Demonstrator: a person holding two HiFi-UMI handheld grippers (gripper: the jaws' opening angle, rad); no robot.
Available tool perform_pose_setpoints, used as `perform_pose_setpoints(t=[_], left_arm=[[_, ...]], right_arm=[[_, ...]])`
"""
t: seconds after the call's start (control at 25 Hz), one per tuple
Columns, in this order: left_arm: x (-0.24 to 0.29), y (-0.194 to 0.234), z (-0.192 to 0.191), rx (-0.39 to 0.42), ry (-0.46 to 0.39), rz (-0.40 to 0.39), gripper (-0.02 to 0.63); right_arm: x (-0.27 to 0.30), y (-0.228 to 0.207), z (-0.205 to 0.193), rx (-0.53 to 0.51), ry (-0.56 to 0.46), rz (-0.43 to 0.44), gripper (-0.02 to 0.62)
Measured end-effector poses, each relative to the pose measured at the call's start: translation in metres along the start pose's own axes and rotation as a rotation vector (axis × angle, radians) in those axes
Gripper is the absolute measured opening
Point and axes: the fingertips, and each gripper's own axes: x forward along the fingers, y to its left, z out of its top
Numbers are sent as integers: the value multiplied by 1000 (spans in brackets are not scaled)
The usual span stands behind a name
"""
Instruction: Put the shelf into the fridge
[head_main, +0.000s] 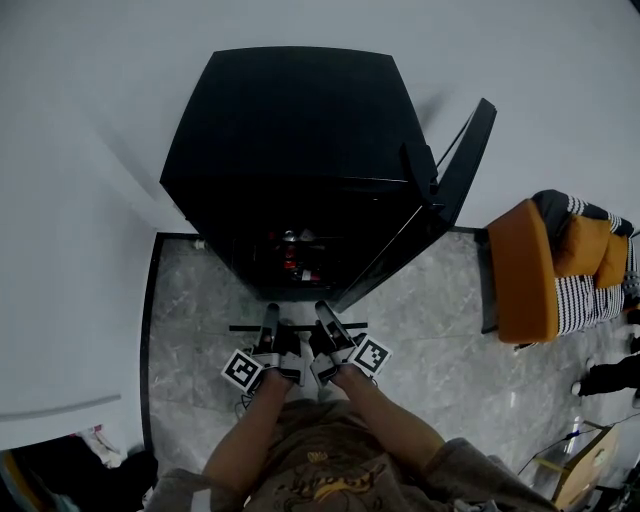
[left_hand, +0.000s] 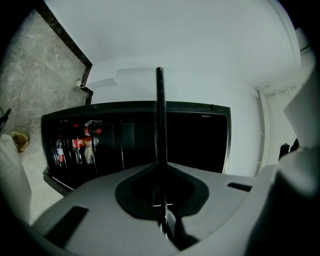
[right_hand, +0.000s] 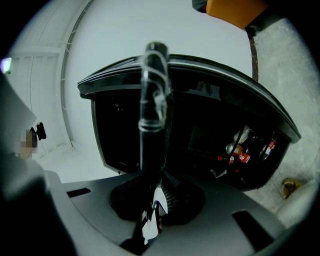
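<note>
Head view: my left gripper (head_main: 271, 312) and right gripper (head_main: 324, 308) sit side by side in front of the open black fridge (head_main: 300, 130). Both are clamped on the near edge of the shelf (head_main: 345, 326), which lies across them just short of the fridge opening, its door (head_main: 465, 165) swung to the right.

Left gripper view: my left gripper (left_hand: 162, 196) is clenched on the shelf (left_hand: 160, 125), seen edge-on as a thin dark line running straight ahead toward the fridge (left_hand: 195, 142). Bottles (left_hand: 75, 147) stand inside.

Right gripper view: my right gripper (right_hand: 150, 200) grips the shelf (right_hand: 152, 100), clear with a dark rim, which points into the fridge (right_hand: 200, 125).
</note>
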Motion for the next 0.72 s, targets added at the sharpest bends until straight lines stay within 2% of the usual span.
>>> perform_pose_setpoints(t=[0.72], left_arm=[[42, 45, 9, -3, 17, 40, 15]], right_arm=[[30, -50, 19, 8, -20, -40, 38]])
